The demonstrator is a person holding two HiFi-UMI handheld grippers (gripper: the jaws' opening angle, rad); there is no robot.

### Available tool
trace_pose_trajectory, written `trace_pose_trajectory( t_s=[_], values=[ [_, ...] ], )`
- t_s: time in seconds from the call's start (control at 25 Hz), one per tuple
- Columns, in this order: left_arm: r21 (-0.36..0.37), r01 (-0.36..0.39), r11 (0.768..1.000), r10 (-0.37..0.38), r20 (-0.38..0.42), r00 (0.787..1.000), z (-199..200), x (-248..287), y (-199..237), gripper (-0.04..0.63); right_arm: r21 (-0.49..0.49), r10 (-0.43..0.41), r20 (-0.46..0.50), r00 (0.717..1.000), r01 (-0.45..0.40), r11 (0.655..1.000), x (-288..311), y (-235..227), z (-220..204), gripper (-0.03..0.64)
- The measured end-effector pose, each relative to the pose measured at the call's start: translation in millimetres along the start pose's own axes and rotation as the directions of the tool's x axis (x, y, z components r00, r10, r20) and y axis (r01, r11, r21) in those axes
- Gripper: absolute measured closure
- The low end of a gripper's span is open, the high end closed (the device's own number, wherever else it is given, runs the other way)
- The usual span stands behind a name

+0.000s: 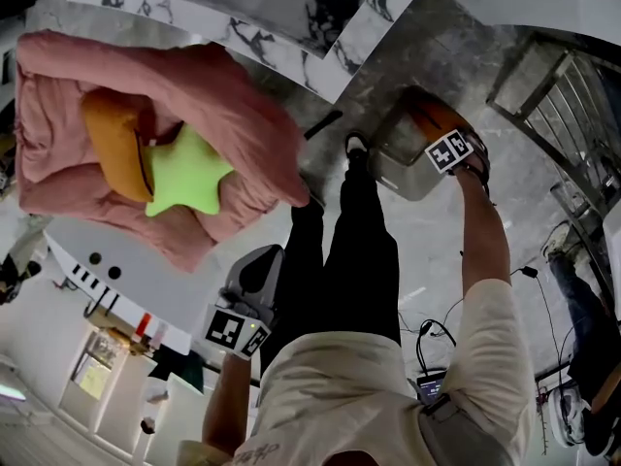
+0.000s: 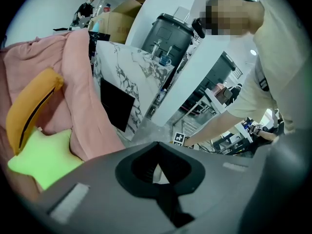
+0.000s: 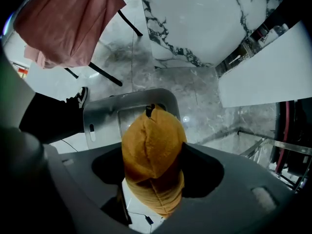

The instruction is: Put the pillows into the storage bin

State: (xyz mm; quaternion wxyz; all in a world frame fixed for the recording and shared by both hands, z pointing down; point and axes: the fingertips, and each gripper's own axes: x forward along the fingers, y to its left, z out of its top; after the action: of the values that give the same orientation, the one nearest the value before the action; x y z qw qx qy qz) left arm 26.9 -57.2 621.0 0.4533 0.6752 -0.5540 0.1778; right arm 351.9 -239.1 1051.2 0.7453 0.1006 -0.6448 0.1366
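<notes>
The orange pillow (image 3: 152, 165) is plush, seamed down its middle, with a small dark tab at its far tip. It hangs between the jaws of the right claw (image 3: 154, 135), which pinch its near end, directly over the grey storage bin (image 3: 103, 110) on the marble floor (image 3: 209, 96). It looks clear of the bin's rim, though the angle makes that hard to judge. The left claw (image 2: 155, 145) is closed with nothing in it, near a pink quilt (image 2: 83, 82). On that quilt lie another orange cushion (image 2: 29, 106) and a green star pillow (image 2: 44, 155), touching each other.
</notes>
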Motion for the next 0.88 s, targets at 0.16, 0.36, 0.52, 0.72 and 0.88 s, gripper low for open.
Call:
trace_pose_trajectory(
  t_s=[0.16, 0.36, 0.52, 0.72, 0.88],
  values=[
    [-0.012, -0.01, 1.0, 0.01, -0.018, 1.0, -6, 2, 9, 0.581, -0.024, -0.008, -0.003, 1.0, 0.008, 1.0, 12, -3, 4, 0.305],
    [-0.064, -0.021, 0.998, 0.02, -0.013, 1.0, -14, 4, 17, 0.581, -0.054, -0.033, -0.015, 0.999, 0.032, 0.998, 23, -4, 8, 0.284],
    [-0.062, -0.025, 0.998, 0.024, -0.01, 1.0, -17, 4, 24, 0.581, -0.067, -0.062, -0.017, 0.998, 0.061, 0.996, 23, -9, 4, 0.239],
    [-0.073, -0.013, 0.997, 0.013, 0.003, 1.0, -23, -3, 12, 0.581, -0.139, -0.136, -0.016, 0.991, 0.133, 0.981, 9, -13, 6, 0.176],
    [-0.069, 0.002, 0.998, 0.001, 0.04, 0.999, -15, -12, 3, 0.581, -0.162, -0.159, -0.008, 0.987, 0.155, 0.974, -15, -13, 4, 0.177]
  ],
)
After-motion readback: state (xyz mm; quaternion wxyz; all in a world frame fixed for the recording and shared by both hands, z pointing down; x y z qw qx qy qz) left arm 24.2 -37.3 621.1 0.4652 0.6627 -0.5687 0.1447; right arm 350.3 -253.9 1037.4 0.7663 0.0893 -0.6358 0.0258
